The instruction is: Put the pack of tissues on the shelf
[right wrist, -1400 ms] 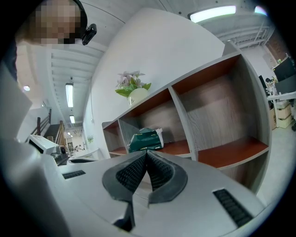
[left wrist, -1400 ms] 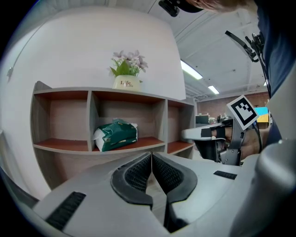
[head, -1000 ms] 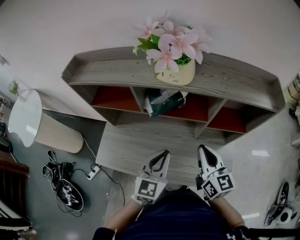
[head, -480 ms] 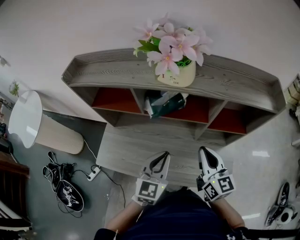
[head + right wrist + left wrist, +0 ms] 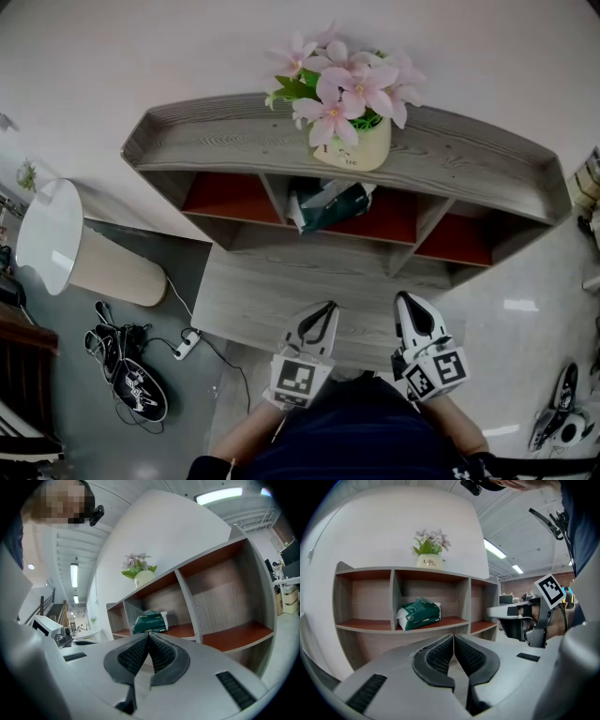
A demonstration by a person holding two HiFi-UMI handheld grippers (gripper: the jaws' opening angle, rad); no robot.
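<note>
My left gripper [image 5: 326,309]: jaws pressed together, empty. My right gripper [image 5: 409,302]: the same, nothing between. Pack of tissues [image 5: 330,205]: lying in the middle compartment of the shelf [image 5: 206,141], well apart from both

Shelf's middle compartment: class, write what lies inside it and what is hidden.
A green pack of tissues lies on its reddish floor. The floor under it and the wall behind are covered.

1. Pack of tissues [image 5: 328,204]: dark green wrapper with white ends, a bit crumpled. It lies on its side on the floor of the shelf's middle compartment, near the left divider.
2. Shelf [image 5: 206,141]: grey wood-grain, three open compartments side by side, reddish-brown inside.
</note>
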